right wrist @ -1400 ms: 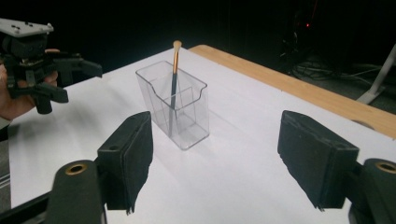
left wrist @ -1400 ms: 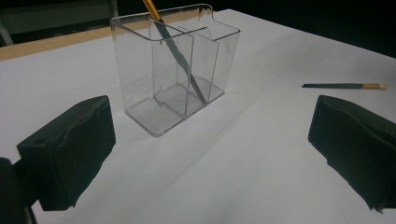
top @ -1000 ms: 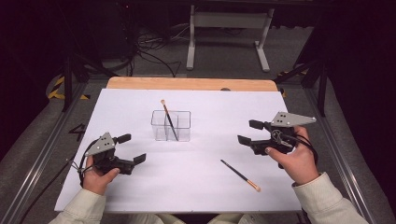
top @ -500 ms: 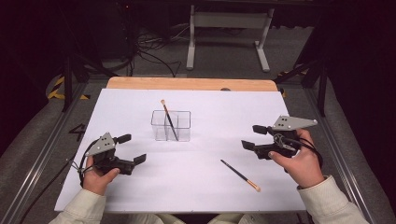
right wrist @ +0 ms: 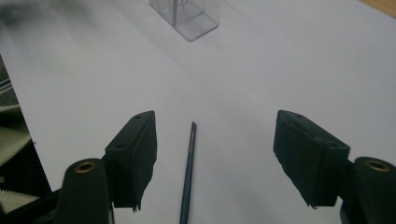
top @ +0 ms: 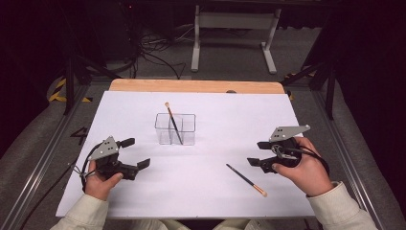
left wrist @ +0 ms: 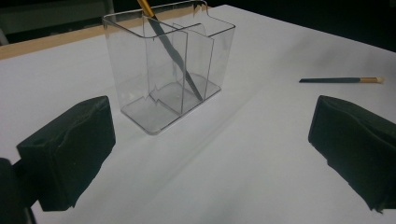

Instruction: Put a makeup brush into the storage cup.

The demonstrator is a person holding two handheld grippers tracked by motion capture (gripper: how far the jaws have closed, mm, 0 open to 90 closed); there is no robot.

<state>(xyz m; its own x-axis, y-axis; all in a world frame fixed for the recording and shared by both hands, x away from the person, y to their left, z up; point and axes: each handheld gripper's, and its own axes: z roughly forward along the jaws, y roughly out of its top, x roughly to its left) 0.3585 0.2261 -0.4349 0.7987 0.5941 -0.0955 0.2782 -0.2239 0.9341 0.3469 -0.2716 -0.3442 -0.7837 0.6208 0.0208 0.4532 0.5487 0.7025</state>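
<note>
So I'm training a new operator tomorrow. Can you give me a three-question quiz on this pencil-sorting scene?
1. True or false: the clear holder already has one pencil standing in it.
2. Where does the loose pencil lie? A) inside the holder B) flat on the white table, near the right claw C) between the pads of the left claw
3. In the right gripper view, what lies on the table between the open jaws?

Key
1. True; it leans tilted in a compartment.
2. B
3. The dark end of the loose pencil, not gripped; the pads stand clear on either side, though the jaws have just been closing.
</note>
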